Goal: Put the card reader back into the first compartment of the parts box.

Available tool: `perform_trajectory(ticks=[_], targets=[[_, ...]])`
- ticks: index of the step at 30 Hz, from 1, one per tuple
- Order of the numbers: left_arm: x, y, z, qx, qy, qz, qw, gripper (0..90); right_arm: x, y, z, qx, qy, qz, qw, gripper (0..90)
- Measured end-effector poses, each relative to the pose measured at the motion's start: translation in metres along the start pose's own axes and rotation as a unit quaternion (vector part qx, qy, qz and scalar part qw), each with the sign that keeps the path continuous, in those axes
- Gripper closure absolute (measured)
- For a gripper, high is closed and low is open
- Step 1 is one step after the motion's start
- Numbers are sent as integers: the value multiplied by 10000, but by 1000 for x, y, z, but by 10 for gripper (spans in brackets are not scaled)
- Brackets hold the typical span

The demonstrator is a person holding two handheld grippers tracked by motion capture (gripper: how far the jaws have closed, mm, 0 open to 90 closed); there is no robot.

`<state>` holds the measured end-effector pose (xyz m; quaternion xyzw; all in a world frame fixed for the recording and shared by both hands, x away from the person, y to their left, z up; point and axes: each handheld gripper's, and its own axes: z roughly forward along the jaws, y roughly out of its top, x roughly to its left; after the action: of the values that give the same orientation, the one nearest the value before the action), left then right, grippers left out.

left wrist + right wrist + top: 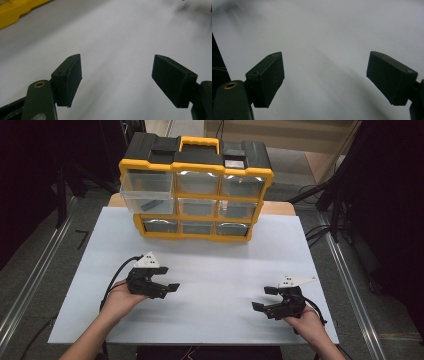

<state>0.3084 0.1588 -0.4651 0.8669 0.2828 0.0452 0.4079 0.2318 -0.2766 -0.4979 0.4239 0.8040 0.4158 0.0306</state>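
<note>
A white, matte worktop (200,270) is seen under dim light, flanked by dark floor and metal rails. Nearest the camera, two forearms are brought in from the bottom edge, each hand wrapped around a black hand-held tool. The left tongs (166,278) are held spread, nothing between them, low over the bare surface at the near left; in the left gripper view the same tongs (117,77) are shown wide apart above blank white. The right tongs (265,298) are likewise spread and empty at the near right, well apart from the left pair, and are shown gaping in the right gripper view (325,77).

Farther back, at the far edge, a yellow-and-black plastic organiser case with a carry handle and nine clear drawers (196,190) is stood upright. Its clear top-left drawer (147,192) is seen pulled partly out, a dark flat object lying inside; the other drawers are flush.

The work in hand is judged to be a reach toward that open drawer. It would be done well if the left tongs were kept spread, brought forward level with the drawer front, and the case steadied so that it is not pushed back.
</note>
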Motion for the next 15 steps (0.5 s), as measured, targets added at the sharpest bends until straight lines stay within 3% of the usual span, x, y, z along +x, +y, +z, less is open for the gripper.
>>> perform_trajectory(ticks=[15], targets=[[1, -26, -16, -53, 22, -253, 9997, 258, -1, 0, 0, 1, -13, 15, 10000, 130]])
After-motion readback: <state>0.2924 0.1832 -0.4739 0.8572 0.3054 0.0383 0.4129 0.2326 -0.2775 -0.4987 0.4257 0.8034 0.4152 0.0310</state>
